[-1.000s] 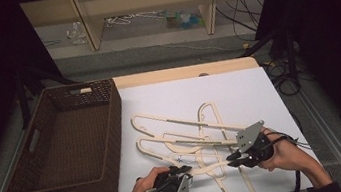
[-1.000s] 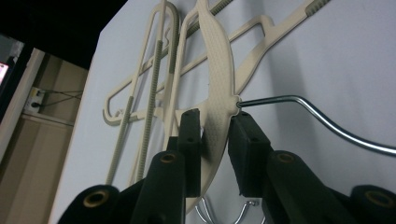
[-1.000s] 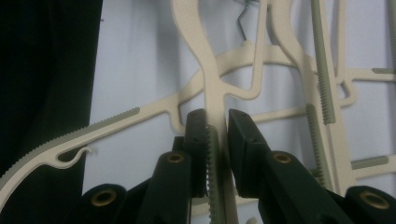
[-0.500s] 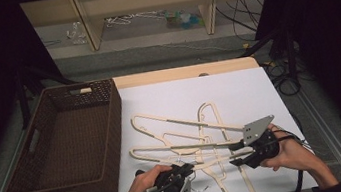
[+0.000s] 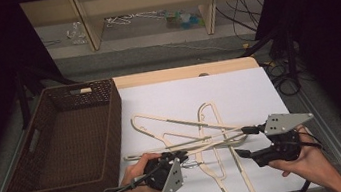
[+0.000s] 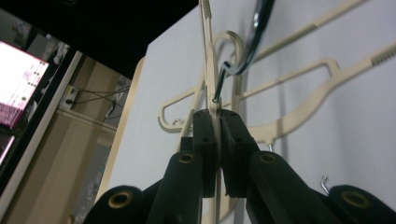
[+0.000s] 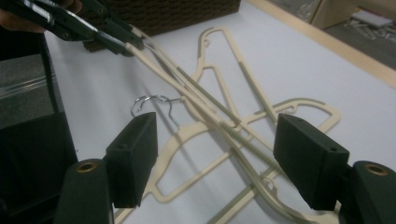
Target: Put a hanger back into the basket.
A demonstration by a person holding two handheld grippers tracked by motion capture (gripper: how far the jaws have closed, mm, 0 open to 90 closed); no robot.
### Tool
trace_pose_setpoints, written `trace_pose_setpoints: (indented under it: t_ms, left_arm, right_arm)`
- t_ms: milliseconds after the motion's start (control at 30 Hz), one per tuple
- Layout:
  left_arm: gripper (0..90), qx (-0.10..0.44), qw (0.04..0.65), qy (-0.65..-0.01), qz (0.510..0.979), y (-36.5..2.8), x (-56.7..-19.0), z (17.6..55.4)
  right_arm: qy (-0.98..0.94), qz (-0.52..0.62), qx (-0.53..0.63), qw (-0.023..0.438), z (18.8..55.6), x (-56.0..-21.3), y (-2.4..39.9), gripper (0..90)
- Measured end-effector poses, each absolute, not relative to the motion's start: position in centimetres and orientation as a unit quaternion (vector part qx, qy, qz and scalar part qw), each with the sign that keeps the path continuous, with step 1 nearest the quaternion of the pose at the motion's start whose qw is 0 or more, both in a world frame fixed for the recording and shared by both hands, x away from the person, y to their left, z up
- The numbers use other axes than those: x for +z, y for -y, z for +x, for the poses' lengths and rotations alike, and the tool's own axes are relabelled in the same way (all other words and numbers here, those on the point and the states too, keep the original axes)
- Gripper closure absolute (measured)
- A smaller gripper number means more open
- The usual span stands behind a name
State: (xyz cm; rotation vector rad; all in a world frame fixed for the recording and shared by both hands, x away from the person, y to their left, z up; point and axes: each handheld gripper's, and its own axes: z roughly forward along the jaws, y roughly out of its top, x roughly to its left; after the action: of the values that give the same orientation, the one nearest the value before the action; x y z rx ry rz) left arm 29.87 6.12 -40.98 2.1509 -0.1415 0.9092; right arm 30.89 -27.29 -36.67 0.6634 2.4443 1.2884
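Hanger: the beige hanger (image 5: 200, 145) is lifted off the pile of hangers (image 5: 212, 120) mid-desk, likely bound for the basket.
Basket: the brown basket (image 5: 63, 136) sits empty at the desk's left edge.
Left gripper: the left gripper (image 6: 217, 140) is pressed together, pinching the hanger's bar.
Right gripper: the right gripper (image 7: 215, 158) is spread, its jaws have just been opening, nothing pressed between.
Desk: the white desk (image 5: 238, 86) carries the rest.
Writing: none readable.

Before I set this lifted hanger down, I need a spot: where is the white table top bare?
Bare: the far strip of the white table top beyond the cream plastic hangers, and its right edge. The brown woven basket is empty too. Crowded: the middle and near part, where tangled hangers lie between the left gripper and right gripper.
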Motion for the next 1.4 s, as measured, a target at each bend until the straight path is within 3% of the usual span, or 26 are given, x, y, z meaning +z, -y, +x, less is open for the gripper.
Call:
trace_pose_setpoints:
  t_ms: [267, 467, 700, 1400]
  left_arm:
    - [85.5, 0.321, 0.454, -0.04, 0.83, -8.2, -38.3, 30.7]
    - [85.5, 0.284, 0.497, -0.092, 0.815, -9.3, -36.7, 31.1]
    - [85.6, 0.213, 0.544, -0.152, 0.797, -10.6, -35.6, 31.6]
    - [85.6, 0.104, 0.604, -0.282, 0.738, -15.7, -30.9, 31.1]
  right_arm:
    - [-0.848, 0.216, 0.458, 0.159, 29.4, -36.7, 27.1, 29.0]
    - [-0.855, 0.222, 0.445, 0.145, 29.5, -39.0, 26.6, 28.0]
    - [-0.856, 0.224, 0.444, 0.141, 29.8, -40.2, 26.5, 26.9]
    - [-0.865, 0.216, 0.436, 0.123, 29.4, -41.6, 26.1, 26.5]
